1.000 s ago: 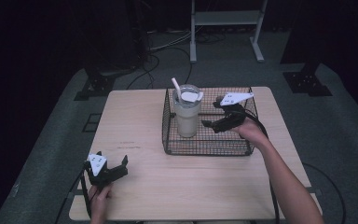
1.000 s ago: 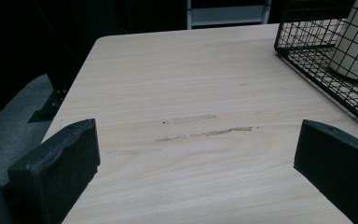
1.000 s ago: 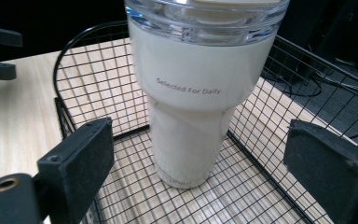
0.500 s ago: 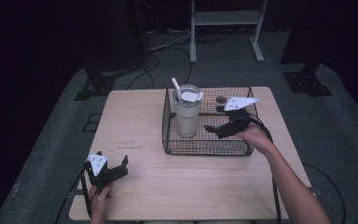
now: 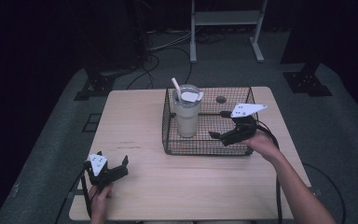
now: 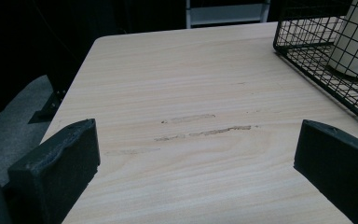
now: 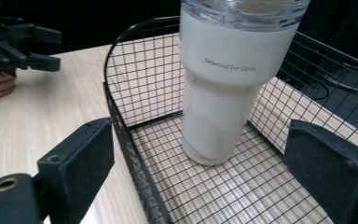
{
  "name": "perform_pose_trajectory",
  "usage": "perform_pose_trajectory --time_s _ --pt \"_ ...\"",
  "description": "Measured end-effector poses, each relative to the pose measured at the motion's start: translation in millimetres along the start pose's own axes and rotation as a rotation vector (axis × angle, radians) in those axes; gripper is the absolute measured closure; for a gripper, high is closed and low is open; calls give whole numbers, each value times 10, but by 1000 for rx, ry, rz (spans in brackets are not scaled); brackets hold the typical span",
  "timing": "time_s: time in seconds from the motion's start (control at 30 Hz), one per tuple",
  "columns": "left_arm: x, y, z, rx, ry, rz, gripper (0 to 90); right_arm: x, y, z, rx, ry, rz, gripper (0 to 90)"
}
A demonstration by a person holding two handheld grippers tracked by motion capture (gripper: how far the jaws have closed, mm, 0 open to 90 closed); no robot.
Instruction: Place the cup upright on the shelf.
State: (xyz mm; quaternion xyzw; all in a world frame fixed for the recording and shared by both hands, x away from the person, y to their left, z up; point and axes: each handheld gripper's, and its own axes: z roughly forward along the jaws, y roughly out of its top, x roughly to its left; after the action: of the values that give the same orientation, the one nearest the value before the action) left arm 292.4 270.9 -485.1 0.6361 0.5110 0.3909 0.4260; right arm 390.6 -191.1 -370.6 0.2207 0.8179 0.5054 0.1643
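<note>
Inside the basket (image 5: 168, 116) near the worktop's (image 5: 135, 116) far edge stands my tumbler (image 5: 187, 119); right tongs (image 5: 221, 125) gaping, I'd square up before clamping; left tongs (image 5: 113, 164) gape idle.

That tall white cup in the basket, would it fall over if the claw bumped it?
Probably. The tumbler stands tall on a narrower base, so a bump near its lid could tip it. The wire basket walls would likely catch it. Its smooth sides look slippery to grip.
</note>
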Motion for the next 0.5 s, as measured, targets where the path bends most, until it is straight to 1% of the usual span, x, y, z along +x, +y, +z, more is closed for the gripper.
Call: perform_pose_trajectory --time_s 0.1,0.23,0.37,0.4,0.47,0.5 --pt "1 0 1 1 0 -3 0 46 -20 -33 0 5 -3 79" --pt "2 0 -1 4 -1 4 0 66 -56 -75 4 6 -6 79" --pt "4 0 0 4 -2 3 0 85 -104 -132 -1 4 -1 79" --pt "3 0 0 4 -2 3 0 94 -127 -154 -10 6 12 79" --pt "2 0 -1 4 -2 4 0 100 -134 -162 -12 10 16 79" --pt "2 0 -1 4 -2 4 0 109 -146 -173 -11 9 11 79"
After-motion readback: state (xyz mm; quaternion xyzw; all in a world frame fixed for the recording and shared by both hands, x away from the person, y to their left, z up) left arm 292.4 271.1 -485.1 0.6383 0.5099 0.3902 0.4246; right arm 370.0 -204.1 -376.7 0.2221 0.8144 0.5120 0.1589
